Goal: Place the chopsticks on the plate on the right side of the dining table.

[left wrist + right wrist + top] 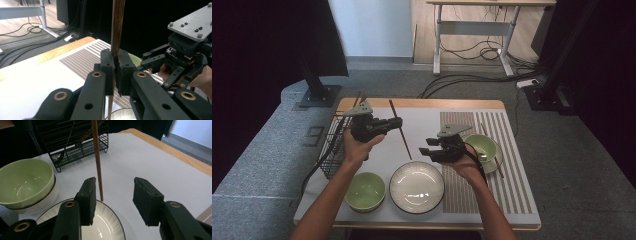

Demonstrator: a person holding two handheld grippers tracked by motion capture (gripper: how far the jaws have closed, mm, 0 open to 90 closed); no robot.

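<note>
Left gripper view: gripper (114, 72) clamps slender, grained wooden chopstick (117, 30).

Even overhead light, dark edges, soft focus

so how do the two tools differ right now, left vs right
The left tool is shut on a dark wooden chopstick, its jaws pressed against the stick; the right tool is open, with a wide gap between its jaws and nothing held. In the high view the left tool is over the back of the table near the wire rack, while the right tool hovers just beyond the white plate. Both are black, hand-held and carry a grey plate on top.
</note>
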